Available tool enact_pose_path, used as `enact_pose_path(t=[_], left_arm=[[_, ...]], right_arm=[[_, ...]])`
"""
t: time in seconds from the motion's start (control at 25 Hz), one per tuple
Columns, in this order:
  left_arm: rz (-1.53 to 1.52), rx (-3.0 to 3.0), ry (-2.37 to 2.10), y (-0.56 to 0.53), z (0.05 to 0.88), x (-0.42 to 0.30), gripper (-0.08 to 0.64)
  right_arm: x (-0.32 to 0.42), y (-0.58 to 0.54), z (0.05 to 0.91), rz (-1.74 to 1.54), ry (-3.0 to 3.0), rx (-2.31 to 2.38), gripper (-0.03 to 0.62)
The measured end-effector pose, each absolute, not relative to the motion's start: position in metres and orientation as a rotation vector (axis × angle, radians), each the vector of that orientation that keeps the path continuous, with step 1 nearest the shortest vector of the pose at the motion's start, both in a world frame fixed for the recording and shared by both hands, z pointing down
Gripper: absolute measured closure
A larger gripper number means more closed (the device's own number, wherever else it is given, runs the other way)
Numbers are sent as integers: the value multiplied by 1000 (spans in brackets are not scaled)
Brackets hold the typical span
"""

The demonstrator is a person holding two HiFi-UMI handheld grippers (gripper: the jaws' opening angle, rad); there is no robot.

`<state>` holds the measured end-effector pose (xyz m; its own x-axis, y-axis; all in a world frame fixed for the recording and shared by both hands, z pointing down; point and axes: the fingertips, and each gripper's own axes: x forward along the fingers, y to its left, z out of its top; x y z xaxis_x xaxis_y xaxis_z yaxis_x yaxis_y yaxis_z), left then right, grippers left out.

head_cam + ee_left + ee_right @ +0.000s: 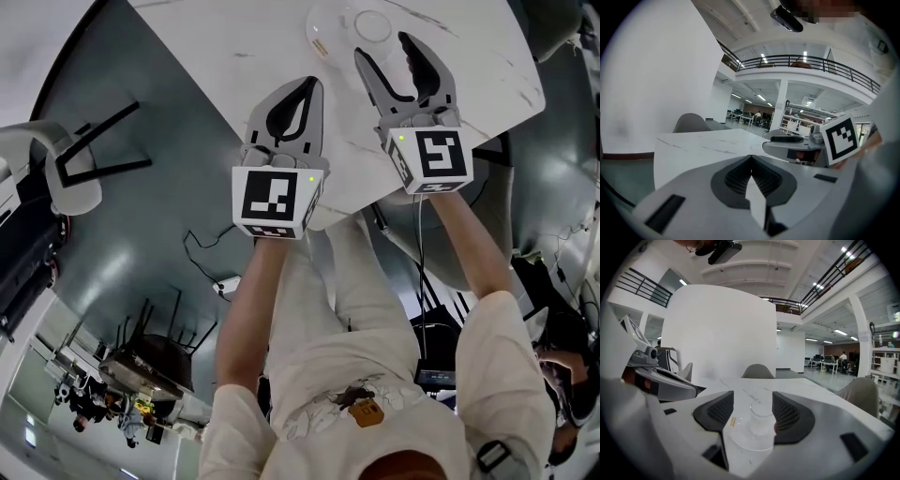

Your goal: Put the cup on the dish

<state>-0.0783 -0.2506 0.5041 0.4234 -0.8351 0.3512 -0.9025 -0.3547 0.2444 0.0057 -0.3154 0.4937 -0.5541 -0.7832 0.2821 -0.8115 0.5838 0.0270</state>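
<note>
right tongs (384, 54) open by the cup (761, 420), seemingly on its dish (739, 440); left tongs (312, 86) closed; a stray nudge could topple it.

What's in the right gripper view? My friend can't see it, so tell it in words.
A clear cup stands on a clear dish on a white table, just ahead of the right gripper, whose jaws are apart. The left gripper shows at left.

A white marble table (281, 47) stands on a grey floor (141, 281). A white chair (70, 183) is well apart from it on the left. A thin black cable (202, 246) lies on the floor.
</note>
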Motion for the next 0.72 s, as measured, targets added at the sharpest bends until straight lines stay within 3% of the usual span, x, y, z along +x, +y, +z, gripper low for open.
enact_pose_path(t=[0.28,0.36,0.6,0.72], left_arm=[[216,2307,-1454,-218,471,-82,558],[213,2324,-1444,-208,458,-80,558],[176,2367,-1440,-176,410,-80,558],[144,2361,-1432,-160,386,-84,558]], right_arm=[[4,-270,462,169,-2551,1286,331],[6,-254,450,169,-2556,1285,402],[13,-212,408,164,-2545,1302,468],[15,-192,391,226,-2525,1300,584]])
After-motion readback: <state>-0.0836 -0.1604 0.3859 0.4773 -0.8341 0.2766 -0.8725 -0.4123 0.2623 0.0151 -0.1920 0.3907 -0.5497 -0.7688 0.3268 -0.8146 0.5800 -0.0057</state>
